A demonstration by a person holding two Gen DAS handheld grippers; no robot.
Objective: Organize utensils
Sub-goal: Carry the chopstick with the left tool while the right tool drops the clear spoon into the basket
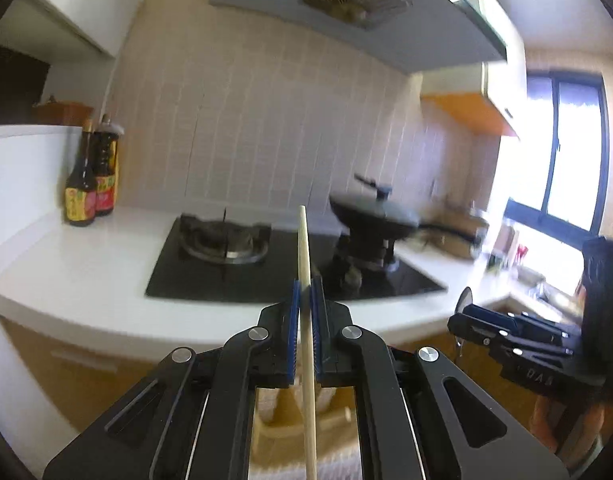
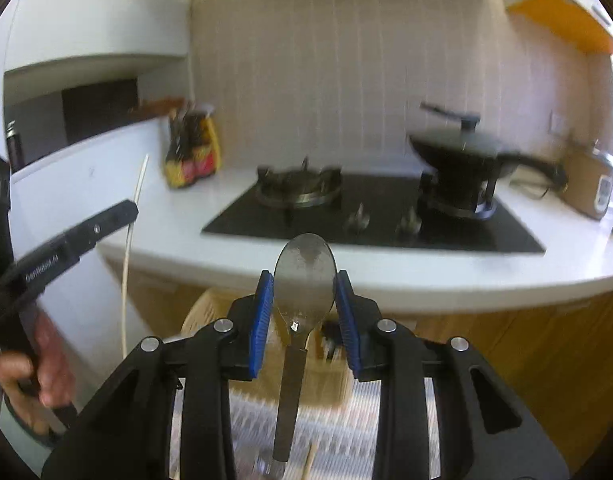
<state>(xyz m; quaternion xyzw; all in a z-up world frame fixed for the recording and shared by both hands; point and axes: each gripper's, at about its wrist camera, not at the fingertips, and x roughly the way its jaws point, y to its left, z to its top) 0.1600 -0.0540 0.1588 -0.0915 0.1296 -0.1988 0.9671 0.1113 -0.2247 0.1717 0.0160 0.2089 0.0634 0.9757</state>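
My left gripper (image 1: 305,286) is shut on a pale wooden chopstick (image 1: 306,320) that stands upright between its blue pads, in front of the counter. The same chopstick (image 2: 131,248) and left gripper (image 2: 122,210) show at the left of the right wrist view. My right gripper (image 2: 305,280) is shut on the bowl of a metal spoon (image 2: 304,280), handle hanging down. The right gripper (image 1: 460,322) shows at the right of the left wrist view, spoon bowl edge-on (image 1: 463,300).
A white counter (image 2: 386,276) carries a black gas hob (image 2: 370,212), a lidded wok (image 2: 462,152) on the right burner, sauce bottles (image 1: 90,176) at the left and a rice cooker (image 2: 594,184) at the right. A woven mat (image 2: 330,424) lies below.
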